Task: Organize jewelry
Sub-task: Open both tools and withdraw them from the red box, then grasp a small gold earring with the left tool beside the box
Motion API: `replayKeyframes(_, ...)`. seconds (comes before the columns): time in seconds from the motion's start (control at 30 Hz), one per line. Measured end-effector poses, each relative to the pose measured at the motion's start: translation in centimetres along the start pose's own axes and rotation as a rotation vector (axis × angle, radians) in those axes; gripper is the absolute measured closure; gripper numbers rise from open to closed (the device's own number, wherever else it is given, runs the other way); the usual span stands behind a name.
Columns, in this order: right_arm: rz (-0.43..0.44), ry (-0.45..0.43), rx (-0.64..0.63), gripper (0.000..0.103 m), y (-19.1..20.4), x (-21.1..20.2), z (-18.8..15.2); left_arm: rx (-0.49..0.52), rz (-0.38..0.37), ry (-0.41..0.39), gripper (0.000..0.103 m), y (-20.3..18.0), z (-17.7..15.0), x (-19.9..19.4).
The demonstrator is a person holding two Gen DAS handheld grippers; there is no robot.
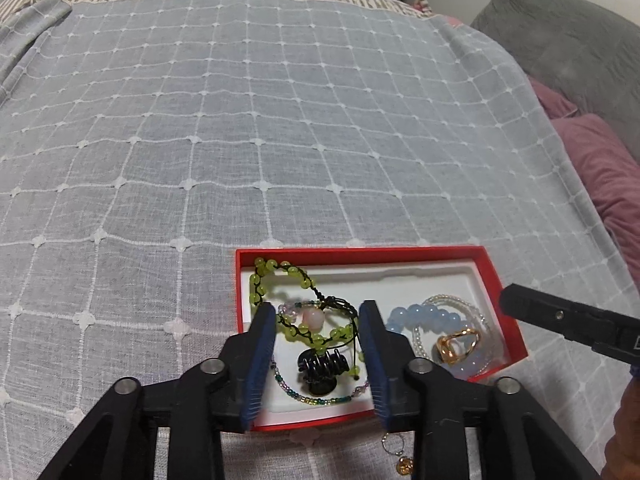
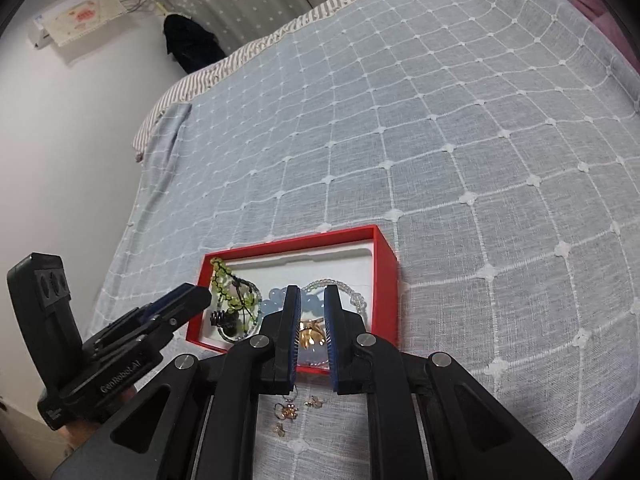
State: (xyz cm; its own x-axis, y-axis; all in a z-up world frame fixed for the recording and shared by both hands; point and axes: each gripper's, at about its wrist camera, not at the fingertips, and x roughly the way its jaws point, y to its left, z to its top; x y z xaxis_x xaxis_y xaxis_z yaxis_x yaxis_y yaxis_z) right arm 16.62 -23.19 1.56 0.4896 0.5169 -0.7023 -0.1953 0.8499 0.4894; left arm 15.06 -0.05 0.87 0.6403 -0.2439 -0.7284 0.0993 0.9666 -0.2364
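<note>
A red box (image 1: pixel 360 254) with a white insert lies on the bed. My left gripper (image 1: pixel 317 308) is open above its left half. A green bead bracelet (image 1: pixel 296 274) and a black hair claw (image 1: pixel 322 364) lie below, untouched by the pads. To the right in the box rest a light blue bead bracelet (image 1: pixel 424 314) and a gold ring (image 1: pixel 456 344). My right gripper (image 2: pixel 312 290) hovers over the box (image 2: pixel 386 280) with only a narrow gap between its pads. Nothing is in the gap; the gold ring (image 2: pixel 310 334) shows beyond it. Small gold earrings (image 2: pixel 290 410) lie on the cloth in front of the box.
A blue-grey checked cloth (image 1: pixel 280 120) covers the bed. Pink pillows (image 1: pixel 600 160) and a grey cushion (image 1: pixel 568 40) line its right side. A white wall (image 2: pixel 60 140) borders the left. A small pendant (image 1: pixel 402 464) lies just outside the box. The left gripper (image 2: pixel 192 294) reaches in beside the right one.
</note>
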Motion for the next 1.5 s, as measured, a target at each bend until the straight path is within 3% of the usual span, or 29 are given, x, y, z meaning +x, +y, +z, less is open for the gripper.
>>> replayKeyframes(0.47, 0.002, -0.025, -0.065, 0.09, 1.5, -2.2, -1.3, -0.097, -0.034, -0.05, 0.062, 2.6, -0.3, -3.5)
replayKeyframes(0.53, 0.002, -0.025, -0.07, 0.088, 1.6, -2.6, -1.7, -0.086, -0.036, -0.044, 0.062, 2.2, -0.9, -3.5)
replayKeyframes(0.63, 0.002, -0.016, -0.081, 0.076, 1.7, -2.8, -2.3, -0.071, -0.034, -0.008, 0.062, 1.5, -2.0, -3.1)
replayKeyframes(0.77, 0.018, -0.009, -0.085, 0.075, 2.2, -3.1, -2.5, -0.003, 0.01, 0.04, 0.062, -0.1, -3.2, -2.3)
replayKeyframes(0.93, 0.032, -0.007, -0.101, 0.074, 2.7, -3.4, -2.7, 0.039, -0.009, 0.092, 0.062, -1.9, -4.4, -1.9)
replayKeyframes(1.1, 0.036, 0.003, -0.097, 0.073, 2.8, -3.5, -2.8, 0.057, -0.011, 0.089, 0.062, -2.5, -5.4, -2.6)
replayKeyframes(1.5, -0.003, 0.014, -0.047, 0.057, 2.5, -3.5, -3.4, 0.102, -0.019, 0.128, 0.068, -4.1, -7.2, -1.7)
